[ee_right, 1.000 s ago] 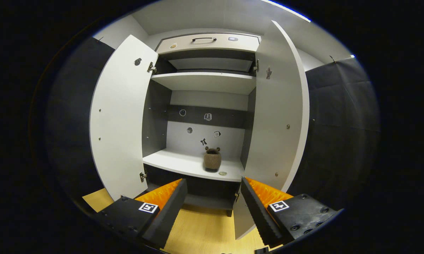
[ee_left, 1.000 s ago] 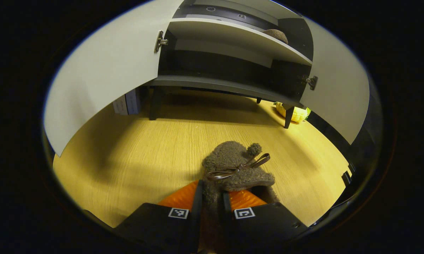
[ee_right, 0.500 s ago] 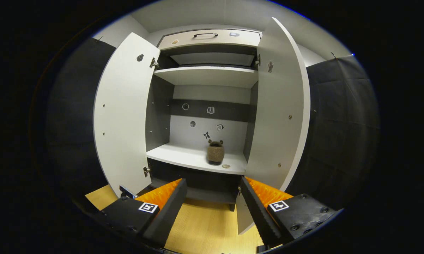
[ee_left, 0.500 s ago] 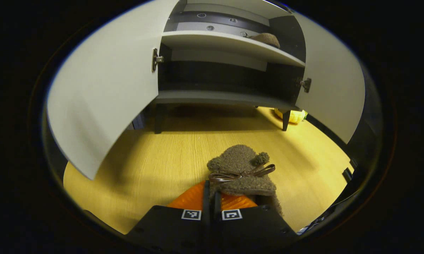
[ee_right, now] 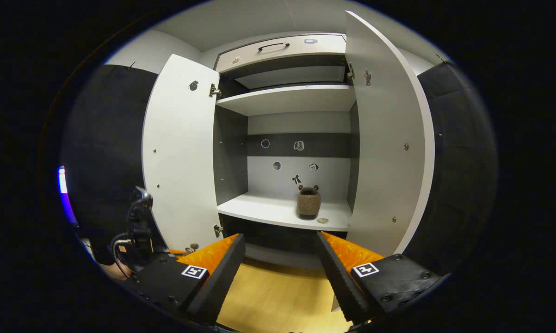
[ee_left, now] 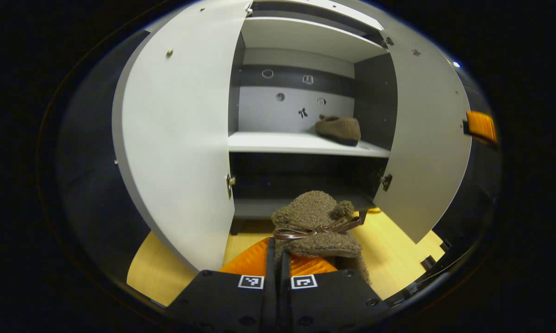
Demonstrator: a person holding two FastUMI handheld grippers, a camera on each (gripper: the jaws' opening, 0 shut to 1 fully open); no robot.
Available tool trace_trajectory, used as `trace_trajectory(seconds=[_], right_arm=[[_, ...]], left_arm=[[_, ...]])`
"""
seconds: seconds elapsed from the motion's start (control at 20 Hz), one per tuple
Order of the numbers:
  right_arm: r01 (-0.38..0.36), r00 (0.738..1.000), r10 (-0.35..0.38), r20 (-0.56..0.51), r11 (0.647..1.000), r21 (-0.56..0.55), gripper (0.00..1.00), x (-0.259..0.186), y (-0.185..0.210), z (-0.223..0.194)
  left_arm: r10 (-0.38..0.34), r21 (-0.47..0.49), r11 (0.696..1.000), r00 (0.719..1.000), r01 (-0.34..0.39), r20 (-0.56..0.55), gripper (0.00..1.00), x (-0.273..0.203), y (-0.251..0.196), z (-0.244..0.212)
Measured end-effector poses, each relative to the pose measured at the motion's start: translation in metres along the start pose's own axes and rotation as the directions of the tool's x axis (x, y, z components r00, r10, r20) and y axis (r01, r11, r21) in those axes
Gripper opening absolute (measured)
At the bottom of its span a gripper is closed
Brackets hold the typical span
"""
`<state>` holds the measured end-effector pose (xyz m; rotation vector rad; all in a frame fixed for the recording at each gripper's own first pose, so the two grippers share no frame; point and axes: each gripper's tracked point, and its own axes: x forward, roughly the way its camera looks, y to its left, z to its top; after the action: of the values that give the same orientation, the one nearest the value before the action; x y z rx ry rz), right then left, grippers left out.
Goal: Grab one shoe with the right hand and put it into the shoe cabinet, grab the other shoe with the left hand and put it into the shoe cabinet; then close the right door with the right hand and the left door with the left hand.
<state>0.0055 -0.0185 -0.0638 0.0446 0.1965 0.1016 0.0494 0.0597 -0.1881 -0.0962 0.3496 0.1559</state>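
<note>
Fuzzy shoe [ee_left: 316,222] pinched by left gripper [ee_left: 276,259] | right gripper [ee_right: 280,268] wide | doors [ee_right: 178,152] ajar

Yellow wood-grain floor [ee_right: 268,296] lying underfoot; black cloth wall [ee_right: 458,175] hanging behind; pale ceiling [ee_right: 241,21] showing overhead.

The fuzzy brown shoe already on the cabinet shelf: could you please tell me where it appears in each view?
Left gripper view: the fuzzy brown shoe on the shelf lies upper right of centre, side-on, near the cabinet's right inner wall.
Right gripper view: the same shoe sits just right of centre, end-on.
Shared landmark: the small dark bow sticker just left of it.
</note>
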Motion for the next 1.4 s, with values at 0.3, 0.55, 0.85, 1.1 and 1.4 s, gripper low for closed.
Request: trace_trajectory(seconds=[0.3,0.55,0.85,1.1,1.4], right_arm=[[-0.018,1.000,0.018,0.013,0.999,0.032,0.98,-0.017,-0.019,0.005],[-0.040,0.999,0.039,0.009,0.998,0.049,0.99,-0.026,-0.023,0.004],[-0.074,0.997,0.074,-0.003,0.997,0.013,0.99,-0.030,-0.019,0.004],[-0.052,0.998,0.052,-0.025,0.999,0.009,0.99,-0.020,-0.038,0.001],[-0.092,0.995,0.092,-0.049,0.996,-0.006,0.99,-0.004,-0.029,-0.002]], left_arm=[[0.034,-0.020,0.999,0.990,-0.031,0.137,0.07,0.016,-0.005,0.112],[0.063,-0.019,0.998,0.976,-0.060,0.207,0.07,0.059,-0.011,0.197],[0.041,-0.062,0.998,0.979,-0.029,0.200,0.07,0.150,-0.010,0.255],[0.068,-0.032,0.997,0.989,-0.064,0.130,0.06,0.230,-0.004,0.262],[0.128,-0.006,0.992,0.992,-0.128,0.017,0.06,0.308,0.017,0.230]])
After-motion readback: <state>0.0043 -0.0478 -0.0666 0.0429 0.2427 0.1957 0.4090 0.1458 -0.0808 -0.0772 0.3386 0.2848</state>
